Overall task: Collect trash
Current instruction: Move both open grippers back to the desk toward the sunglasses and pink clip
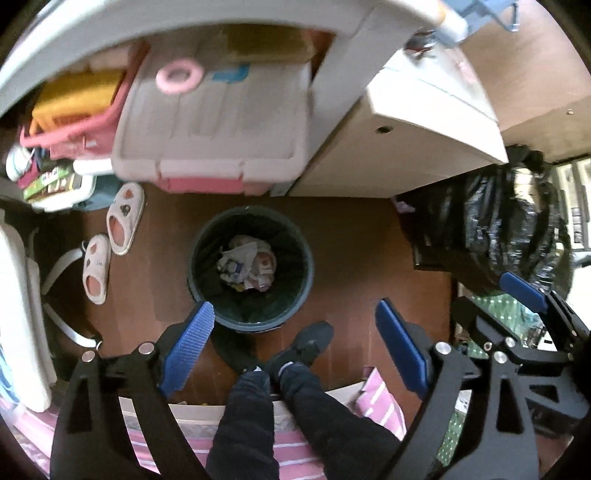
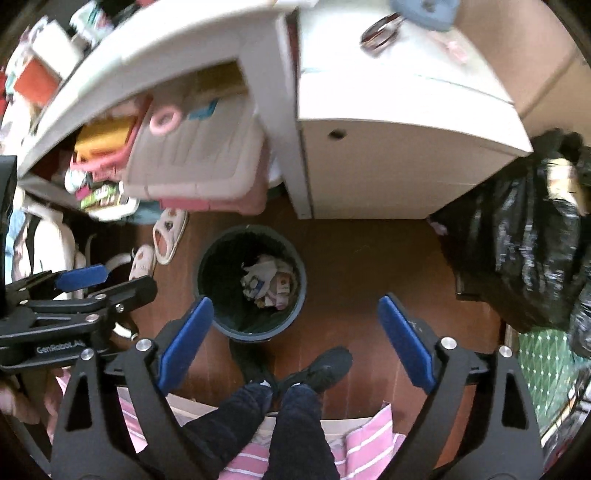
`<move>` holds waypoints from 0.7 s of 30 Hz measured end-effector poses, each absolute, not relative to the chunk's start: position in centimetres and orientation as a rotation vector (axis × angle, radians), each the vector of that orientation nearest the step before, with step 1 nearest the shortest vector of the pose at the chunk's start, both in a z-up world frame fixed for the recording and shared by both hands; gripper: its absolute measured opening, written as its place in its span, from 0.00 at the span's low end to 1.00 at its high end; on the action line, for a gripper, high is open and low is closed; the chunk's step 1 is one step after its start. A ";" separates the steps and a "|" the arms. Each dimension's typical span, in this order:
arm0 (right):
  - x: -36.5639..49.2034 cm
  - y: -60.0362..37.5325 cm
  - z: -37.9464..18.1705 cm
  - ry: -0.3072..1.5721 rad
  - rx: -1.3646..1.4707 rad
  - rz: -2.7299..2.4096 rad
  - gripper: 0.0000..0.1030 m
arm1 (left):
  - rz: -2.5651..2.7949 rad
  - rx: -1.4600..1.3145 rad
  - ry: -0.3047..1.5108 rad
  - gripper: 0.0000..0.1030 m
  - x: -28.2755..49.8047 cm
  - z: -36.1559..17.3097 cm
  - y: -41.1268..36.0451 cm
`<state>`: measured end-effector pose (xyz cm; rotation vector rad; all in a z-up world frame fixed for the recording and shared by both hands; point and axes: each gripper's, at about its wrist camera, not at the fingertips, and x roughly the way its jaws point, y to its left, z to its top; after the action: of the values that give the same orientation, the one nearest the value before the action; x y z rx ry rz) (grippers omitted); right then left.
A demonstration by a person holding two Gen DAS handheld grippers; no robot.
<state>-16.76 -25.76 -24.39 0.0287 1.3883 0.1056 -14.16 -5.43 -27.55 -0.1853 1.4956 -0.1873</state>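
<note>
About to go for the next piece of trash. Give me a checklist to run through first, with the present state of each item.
1. Left gripper empty, jaws open: ok.
2. Right gripper empty, jaws open: ok.
3. Trash bin upright on the floor, mouth unblocked: ok.
4. Bin has room, with crumpled trash only at the bottom: ok.
5. Person's shoe stands close by the bin: not ok, mind it.
6. Loose trash left on the floor: cannot tell; only slippers and a black bag show.

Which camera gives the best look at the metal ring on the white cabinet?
The right wrist view: the metal ring lies whole and fairly clear on the white cabinet. In the left wrist view it is small, blurred, near the edge.
</note>
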 end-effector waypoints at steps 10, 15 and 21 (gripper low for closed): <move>-15.7 -31.4 -12.8 1.254 0.081 -0.056 0.89 | -0.352 -0.146 1.359 0.85 -9.8 -16.1 -10.5; -15.2 -32.1 -8.3 1.190 0.079 -0.104 0.90 | -0.412 -0.101 1.302 0.86 -8.4 -11.4 -12.6; -14.7 -33.6 -5.7 1.109 0.115 -0.144 0.91 | -0.472 -0.059 1.250 0.86 -7.0 -8.6 -14.9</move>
<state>-14.70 -33.55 -5.65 0.1146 1.1094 -0.1439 -7.02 -14.85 -8.63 -0.0590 1.2498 -0.4721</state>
